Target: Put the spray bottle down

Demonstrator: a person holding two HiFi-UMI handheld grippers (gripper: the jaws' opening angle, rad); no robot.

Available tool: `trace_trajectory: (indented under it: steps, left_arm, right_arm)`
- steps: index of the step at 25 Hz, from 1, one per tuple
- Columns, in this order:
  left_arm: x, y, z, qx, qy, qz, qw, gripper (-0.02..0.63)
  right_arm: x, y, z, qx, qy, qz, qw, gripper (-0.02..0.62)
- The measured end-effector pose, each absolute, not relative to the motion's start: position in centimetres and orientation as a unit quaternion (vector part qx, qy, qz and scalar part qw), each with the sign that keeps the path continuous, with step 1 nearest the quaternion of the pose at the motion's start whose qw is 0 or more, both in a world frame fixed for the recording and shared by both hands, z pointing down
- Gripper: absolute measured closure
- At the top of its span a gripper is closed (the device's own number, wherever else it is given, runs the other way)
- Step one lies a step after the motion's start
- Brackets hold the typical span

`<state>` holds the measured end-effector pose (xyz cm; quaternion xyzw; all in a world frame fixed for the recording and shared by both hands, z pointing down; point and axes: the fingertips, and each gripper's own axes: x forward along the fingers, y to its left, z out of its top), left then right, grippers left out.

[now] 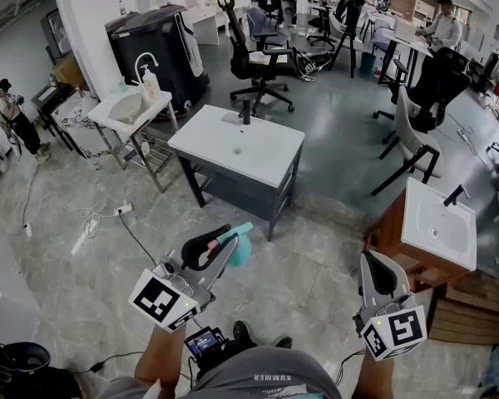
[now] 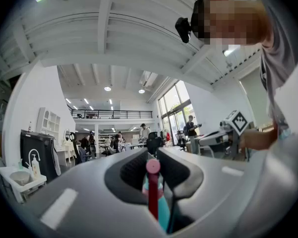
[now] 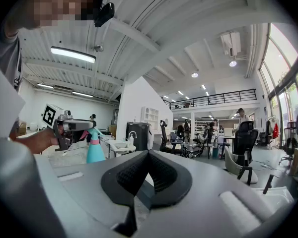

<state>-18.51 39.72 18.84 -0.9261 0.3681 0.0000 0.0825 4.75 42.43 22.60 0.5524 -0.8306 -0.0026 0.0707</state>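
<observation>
I'm looking down on a wide workshop hall with a grey polished floor (image 1: 316,281), office chairs and people at desks at the far end. A white-topped washbasin cabinet (image 1: 237,144) stands in the middle of the floor. A smaller basin stand (image 1: 131,110) is off to its left and a wooden vanity (image 1: 437,223) is at the right edge.

The left gripper (image 1: 224,246) is held out level in front of me, and its jaws are clamped on the spray bottle (image 1: 239,249) – a teal body with a pink head. In the left gripper view the pink part of the bottle (image 2: 153,192) sits squarely between the two dark pads (image 2: 134,170), which are pressed in on either side, with the teal body showing below. From the right gripper view the bottle (image 3: 95,150) hangs upright under the left gripper (image 3: 77,128), gripped near its top and resting on nothing. It is in the air over bare floor, on my side of the white cabinet and not touching it.

The right gripper (image 1: 379,263) is well apart from the left, out to my right near the wooden vanity. In its own view the right gripper (image 3: 148,155) has its jaw tips brought together with nothing between them – only the hall shows beyond.
</observation>
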Motion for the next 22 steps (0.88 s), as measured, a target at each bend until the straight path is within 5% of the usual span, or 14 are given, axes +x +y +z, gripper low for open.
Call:
trace_trajectory:
  steps: [22]
  left_arm:
    - [-14.5,38.3,19.2,-0.924,0.374,-0.011,0.082,0.551]
  right_arm:
    - [8.3,40.5,23.7,0.538,-0.84,0.014,0.065,0.595]
